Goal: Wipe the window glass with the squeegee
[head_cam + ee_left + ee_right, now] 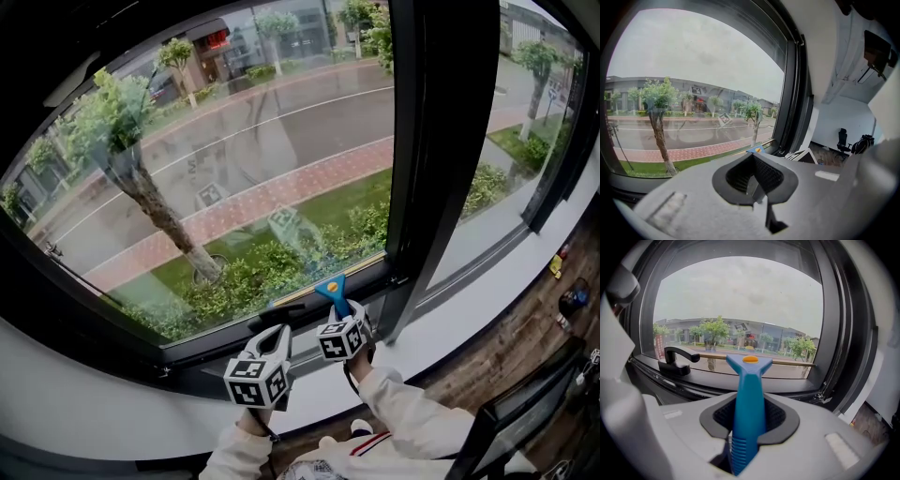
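Note:
The blue squeegee (pixel 330 292) stands upright at the bottom edge of the big window glass (pixel 234 159). Its head with an orange dot (pixel 750 360) points at the pane and its long blade (pixel 787 363) lies along the lower frame. My right gripper (pixel 343 337) is shut on the ribbed blue handle (pixel 746 423), just below the glass. My left gripper (pixel 260 370) hangs to its left, lower and nearer to me. Its black pads (pixel 764 176) are closed together with nothing between them. The squeegee's tip (pixel 756 150) shows past the left gripper's jaws.
A black window handle (pixel 677 361) sits on the lower frame left of the squeegee. A thick dark mullion (pixel 441 141) divides this pane from a second one at the right. A white sill (pixel 487 291) runs below, with wooden floor (pixel 525 347) and a dark chair (pixel 525 412) at the right.

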A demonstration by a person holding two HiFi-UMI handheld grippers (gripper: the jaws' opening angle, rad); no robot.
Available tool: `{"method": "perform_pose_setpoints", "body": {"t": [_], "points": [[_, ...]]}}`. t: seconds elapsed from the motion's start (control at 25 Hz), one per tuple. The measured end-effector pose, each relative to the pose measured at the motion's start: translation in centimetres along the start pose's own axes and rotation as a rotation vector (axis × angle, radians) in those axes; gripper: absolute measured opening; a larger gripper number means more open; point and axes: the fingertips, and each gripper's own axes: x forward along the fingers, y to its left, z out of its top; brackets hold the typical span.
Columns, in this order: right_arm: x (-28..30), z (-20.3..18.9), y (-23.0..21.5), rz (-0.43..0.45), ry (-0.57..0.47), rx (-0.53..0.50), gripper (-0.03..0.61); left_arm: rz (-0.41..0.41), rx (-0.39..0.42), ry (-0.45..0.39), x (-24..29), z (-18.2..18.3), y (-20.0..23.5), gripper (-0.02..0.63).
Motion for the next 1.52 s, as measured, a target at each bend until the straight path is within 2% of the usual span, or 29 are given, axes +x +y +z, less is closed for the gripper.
{"method": "perform_pose_setpoints", "body": {"t": [0.52, 0.68, 0.88, 1.04, 1.24, 1.4, 1.52], "points": [[-0.8, 0.7, -0.6, 0.059, -0.041, 0.022, 0.11, 0.074, -0.035, 0.0, -1.5, -1.9, -0.5, 0.002], [-3.3, 3.2, -1.3, 0.023, -0.124, -0.032, 0.11, 0.129, -0.049, -0.011, -2.8, -2.5, 0.2, 0.002], [-7.2, 6.9, -1.5, 0.065, -0.197, -0.033, 0.11, 0.22, -0.059, -0.08, -5.5, -2.0, 2.5, 0.002], [-10.8, 10.1, -0.5, 0.104, -0.249, -0.028, 0.11, 0.321, 0.008, -0.156, -9.4, -0.2, 5.4, 0.002], [-13.9, 13.4, 1.4, 0.124, -0.292, -0.009, 0.11, 0.397, 0.117, -0.254, -14.0, 3.2, 8.8, 0.0], [-16.7, 15.9, 4.9, 0.095, -0.346, -0.01, 0.11, 0.467, 0.203, -0.324, -18.9, 4.9, 13.0, 0.0], [-19.2, 18.8, 8.8, 0.067, -0.386, -0.002, 0.11, 0.464, 0.226, -0.363, -22.9, 5.8, 16.3, 0.0]]}}
